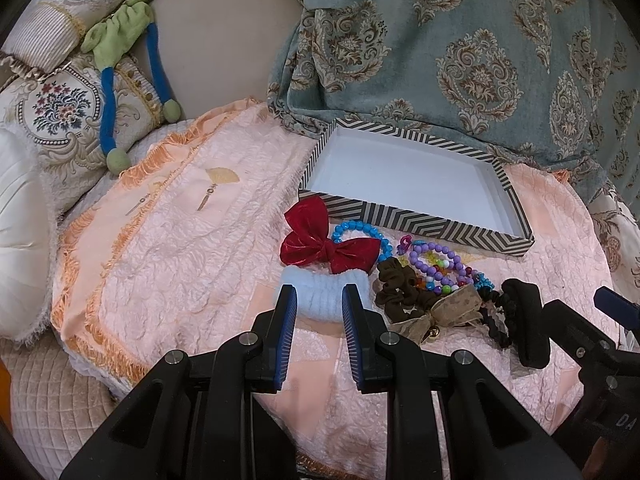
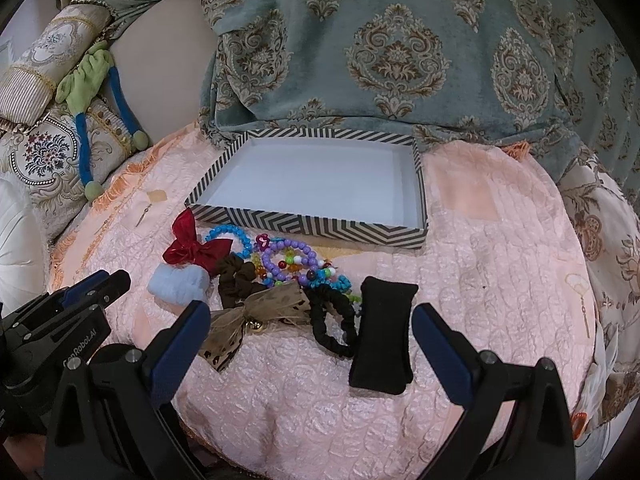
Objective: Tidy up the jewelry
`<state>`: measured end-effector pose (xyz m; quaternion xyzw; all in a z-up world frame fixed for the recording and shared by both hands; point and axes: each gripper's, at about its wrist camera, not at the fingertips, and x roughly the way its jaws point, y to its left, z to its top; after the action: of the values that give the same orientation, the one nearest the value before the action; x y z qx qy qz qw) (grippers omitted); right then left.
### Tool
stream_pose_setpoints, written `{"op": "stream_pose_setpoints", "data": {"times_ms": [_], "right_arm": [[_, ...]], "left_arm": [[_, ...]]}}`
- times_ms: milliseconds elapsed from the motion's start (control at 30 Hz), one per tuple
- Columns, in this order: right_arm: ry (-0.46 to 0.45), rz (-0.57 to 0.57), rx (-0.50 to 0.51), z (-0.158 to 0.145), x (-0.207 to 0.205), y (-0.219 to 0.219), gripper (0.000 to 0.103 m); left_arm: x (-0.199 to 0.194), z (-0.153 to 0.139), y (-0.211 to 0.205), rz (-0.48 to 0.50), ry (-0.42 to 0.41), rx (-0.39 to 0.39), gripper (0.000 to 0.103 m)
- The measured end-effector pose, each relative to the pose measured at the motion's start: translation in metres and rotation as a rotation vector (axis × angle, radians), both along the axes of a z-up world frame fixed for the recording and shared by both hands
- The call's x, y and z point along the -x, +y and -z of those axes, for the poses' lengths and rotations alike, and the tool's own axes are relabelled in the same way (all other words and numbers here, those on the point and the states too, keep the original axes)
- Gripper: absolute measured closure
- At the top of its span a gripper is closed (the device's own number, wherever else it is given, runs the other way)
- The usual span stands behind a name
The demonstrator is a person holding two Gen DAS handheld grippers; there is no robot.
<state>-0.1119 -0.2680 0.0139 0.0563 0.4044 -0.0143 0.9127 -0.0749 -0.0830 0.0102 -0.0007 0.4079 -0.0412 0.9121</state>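
Observation:
A black-and-white striped box (image 2: pixel 304 225) with a white inside lies open and holds nothing. In front of it is a heap: red bow (image 2: pixel 192 248), blue bead bracelet (image 2: pixel 228 233), purple bead bracelets (image 2: pixel 288 252), brown scrunchie (image 2: pixel 236 276), leopard ribbon bow (image 2: pixel 256 312), black scrunchie (image 2: pixel 332 320) and a black padded piece (image 2: pixel 384 332). My right gripper (image 2: pixel 311 308) is wide open, its fingers either side of the black items without touching them. My left gripper (image 1: pixel 319 292) stands narrowly open with nothing in it, its tips just short of a pale blue fuzzy scrunchie (image 1: pixel 320 304).
Everything rests on a pink quilted cover (image 1: pixel 180 240). A teal patterned drape (image 1: pixel 480 60) rises right behind the box. Embroidered cushions (image 1: pixel 60 112) and a green and blue plush toy (image 1: pixel 116 40) fill the far left.

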Motion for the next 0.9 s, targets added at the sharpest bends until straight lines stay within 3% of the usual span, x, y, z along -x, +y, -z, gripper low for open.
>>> {"op": "stream_pose_setpoints", "data": {"times_ms": [900], "right_arm": [[0.009,-0.012,-0.004,0.0026,-0.0008,-0.0026,0.001]], "left_arm": [[-0.0019,0.0011,0.0024,-0.002,0.008,0.005,0.097]]}}
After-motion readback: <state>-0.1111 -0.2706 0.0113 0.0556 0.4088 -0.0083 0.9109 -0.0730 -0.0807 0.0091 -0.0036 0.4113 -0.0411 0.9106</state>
